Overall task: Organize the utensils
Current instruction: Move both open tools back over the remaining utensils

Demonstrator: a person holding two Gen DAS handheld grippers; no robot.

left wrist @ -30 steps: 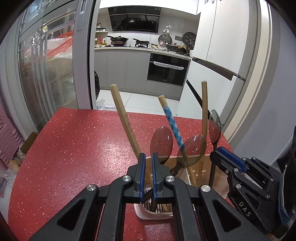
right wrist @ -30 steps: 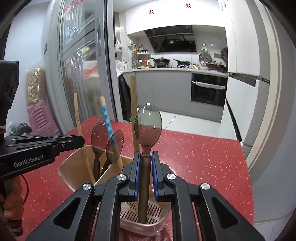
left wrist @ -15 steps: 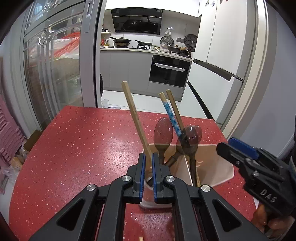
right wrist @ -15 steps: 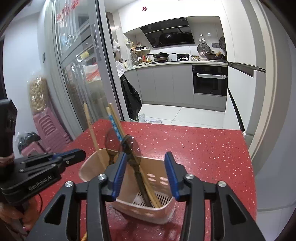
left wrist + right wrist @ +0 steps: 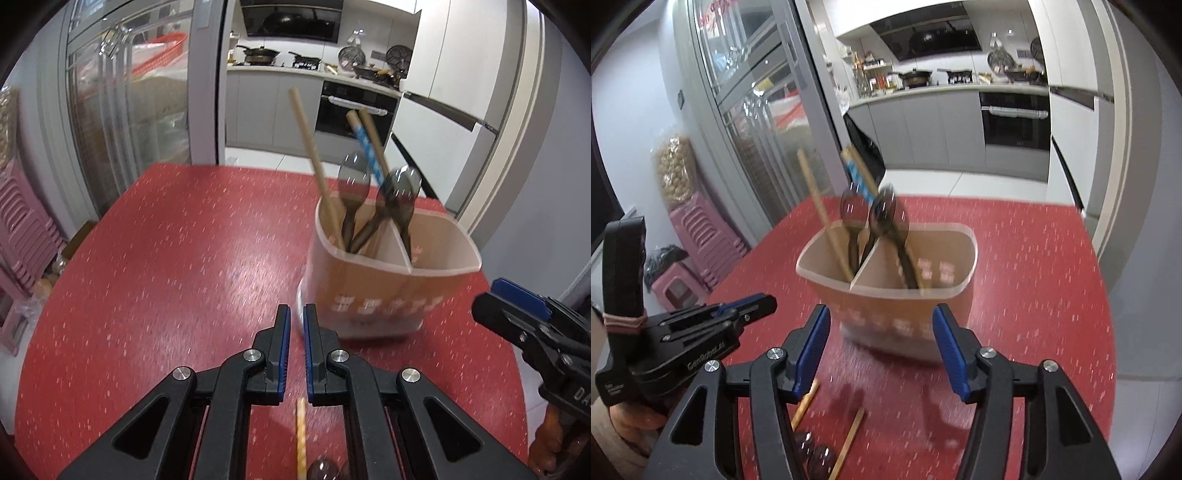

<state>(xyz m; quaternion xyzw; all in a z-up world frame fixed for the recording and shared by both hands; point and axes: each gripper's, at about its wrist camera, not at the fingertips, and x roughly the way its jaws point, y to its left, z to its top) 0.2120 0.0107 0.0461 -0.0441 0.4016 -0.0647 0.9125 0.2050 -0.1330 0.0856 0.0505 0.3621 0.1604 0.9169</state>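
Opening, right gripper [image 5: 881, 345] jaws have released the spoon [image 5: 886, 214] into holder [image 5: 956, 258].

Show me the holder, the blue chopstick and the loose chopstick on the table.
holder [image 5: 384, 291]: left wrist view, front wall.
blue chopstick [image 5: 367, 149]: left wrist view, patterned upper shaft.
loose chopstick [image 5: 851, 439]: right wrist view, mid shaft, lying on the red table.

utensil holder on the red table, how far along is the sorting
Partly done. The utensil holder already has several chopsticks and dark spoons standing in it. Nothing is in hand: the right tool is opening with nothing between its pads, and the left tool is shut and empty. Still left: loose chopsticks and at least one spoon lying on the red table near the tools.
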